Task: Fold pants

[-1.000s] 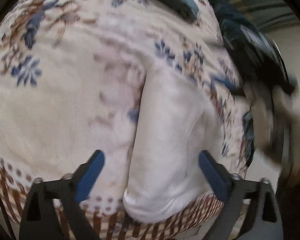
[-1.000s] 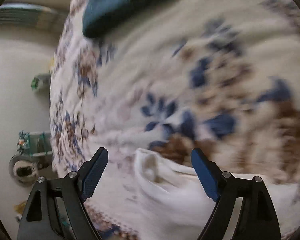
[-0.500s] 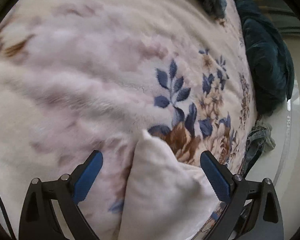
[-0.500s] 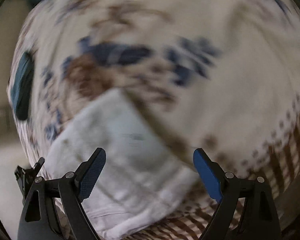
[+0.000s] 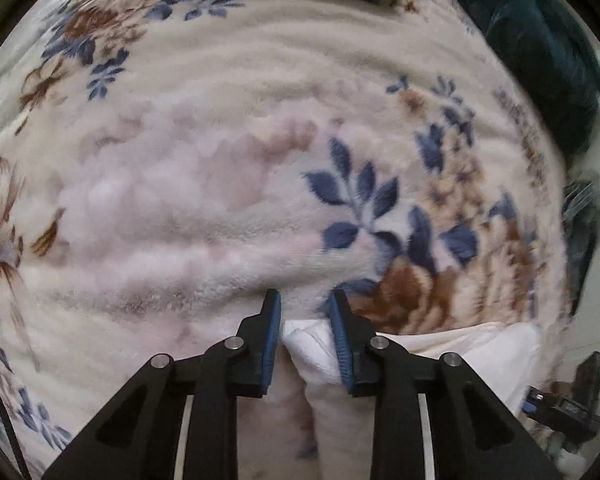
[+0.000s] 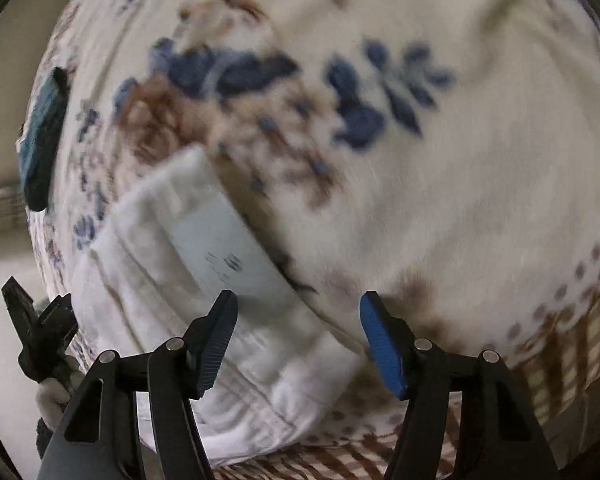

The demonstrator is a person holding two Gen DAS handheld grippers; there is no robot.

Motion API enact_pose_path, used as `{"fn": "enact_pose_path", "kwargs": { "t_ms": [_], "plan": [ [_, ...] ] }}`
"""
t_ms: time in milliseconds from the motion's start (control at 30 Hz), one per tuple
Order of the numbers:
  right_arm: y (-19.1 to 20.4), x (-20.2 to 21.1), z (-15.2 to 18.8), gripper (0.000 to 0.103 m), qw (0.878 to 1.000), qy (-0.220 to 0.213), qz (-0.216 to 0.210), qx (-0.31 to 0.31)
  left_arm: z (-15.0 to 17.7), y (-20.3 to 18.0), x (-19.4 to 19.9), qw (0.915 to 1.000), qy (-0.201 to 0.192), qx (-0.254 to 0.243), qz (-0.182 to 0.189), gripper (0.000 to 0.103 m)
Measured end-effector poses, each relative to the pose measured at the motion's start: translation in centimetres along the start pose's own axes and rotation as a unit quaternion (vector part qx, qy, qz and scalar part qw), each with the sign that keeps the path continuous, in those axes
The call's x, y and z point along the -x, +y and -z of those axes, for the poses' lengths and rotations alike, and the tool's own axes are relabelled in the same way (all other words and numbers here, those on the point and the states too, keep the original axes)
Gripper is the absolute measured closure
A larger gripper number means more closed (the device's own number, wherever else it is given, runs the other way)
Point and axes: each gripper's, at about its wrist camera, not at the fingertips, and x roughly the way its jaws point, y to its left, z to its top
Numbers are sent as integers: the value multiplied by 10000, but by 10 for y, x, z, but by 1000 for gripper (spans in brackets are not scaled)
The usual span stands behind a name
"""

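Now your left gripper (image 5: 305, 312) pinches corner of white pants (image 6: 204, 300) on floral bed blanket (image 5: 220, 160). Right gripper (image 6: 298, 336) jaws spread, just above pants; long axis runs diagonally up-left from them.

You are looking at one pair of white pants (image 6: 204, 300), one floral blanket (image 5: 220, 184) lying under it, and two tongs, the left tongs (image 5: 305, 332) and the right tongs (image 6: 298, 340). You are also seeing one dark teal cloth (image 5: 540, 52) at the blanket's far right edge and one teal pad (image 6: 42, 140) lying on the blanket.
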Motion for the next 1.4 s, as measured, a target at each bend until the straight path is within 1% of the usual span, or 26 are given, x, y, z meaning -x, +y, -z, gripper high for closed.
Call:
{"fn": "enact_pose_path", "kwargs": {
  "t_ms": [33, 100, 167, 200, 267, 333, 400, 433, 533, 600, 667, 767, 867, 900, 933, 967, 1000, 1033, 1067, 1100, 1133, 1167, 1233, 1333, 1367, 1400],
  "plan": [
    [5, 5, -5, 36, 9999, -33, -98, 53, 1, 3, 8, 9997, -73, 153, 179, 72],
    [12, 10, -12, 26, 9993, -93, -338, 94, 10, 11, 28, 9959, -283, 555, 653, 53],
    [23, 10, -23, 24, 9978, -109, -619, 224, 23, 17, 44, 9906, -468, 829, 984, 38],
    [30, 7, -27, 24, 9972, -84, -670, 316, 26, 17, 48, 9889, -512, 902, 1060, 38],
    [42, -9, -36, 24, 9952, 161, -763, 597, 39, 13, 53, 9858, -491, 986, 1269, 38],
    [53, -24, -41, 25, 9929, 260, -678, 944, 51, 6, 48, 9887, -418, 823, 1178, 38],
    [67, -26, -47, 26, 9894, 18, -132, 1444, 62, -8, 31, 9961, -191, 476, 716, 38],
    [69, -29, -53, 26, 9879, -4, 215, 1534, 67, -10, 22, 9967, -92, 452, 671, 38],
    [69, -32, -61, 26, 9898, 284, 79, 1395, 80, -4, 19, 9924, -33, 760, 970, 38],
    [64, -17, -54, 25, 9898, 260, 27, 1401, 90, -2, 26, 9909, -62, 850, 1040, 38],
    [51, 0, -37, 25, 9927, 264, -136, 1169, 102, -3, 33, 9887, -48, 945, 1159, 38],
    [19, 13, 9, 25, 9977, 444, -422, 294, 120, -9, 35, 9901, 47, 873, 1098, 38],
    [-16, -2, 48, 25, 9915, 751, -805, -692, 141, -17, 31, 9926, 237, 722, 943, 38],
    [-27, -14, 57, 27, 9878, 882, -753, -1042, 146, -17, 27, 9931, 290, 712, 888, 38],
    [-34, -23, 64, 31, 9826, 871, -963, -1326, 150, -17, 25, 9928, 318, 735, 893, 38],
    [-37, -29, 70, 60, 9760, 813, -1306, -1542, 151, -17, 22, 9923, 327, 765, 915, 38],
    [-37, -31, 75, 72, 9716, 665, -1554, -1658, 152, -15, 21, 9921, 323, 791, 916, 38],
    [-32, -26, 76, 75, 9761, 505, -1438, -1546, 152, -15, 20, 9921, 320, 781, 929, 38],
    [-27, -19, 79, 87, 9814, 351, -1307, -1364, 152, -14, 19, 9922, 331, 754, 931, 35],
    [-21, -9, 83, 89, 9854, 184, -1210, -1185, 152, -14, 17, 9930, 341, 694, 892, 28],
    [-20, 2, 88, 89, 9879, 57, -1140, -1051, 152, -13, 16, 9936, 358, 654, 845, 25],
    [-19, 3, 92, 89, 9904, 92, -1047, -900, 152, -13, 14, 9937, 427, 639, 822, 23],
    [-23, -11, 96, 89, 9920, 202, -900, -861, 153, -12, 8, 9925, 573, 615, 891, 19],
    [-23, -34, 90, 82, 9870, 517, -1181, -958, 153, -11, 7, 9899, 686, 721, 1009, 11],
    [-24, -33, 88, 73, 9848, 528, -1316, -1004, 152, -11, 8, 9890, 689, 764, 1059, 9],
    [-29, -29, 87, 54, 9819, 504, -1524, -1011, 151, -10, 10, 9884, 633, 810, 1116, 8]
  ]
}}
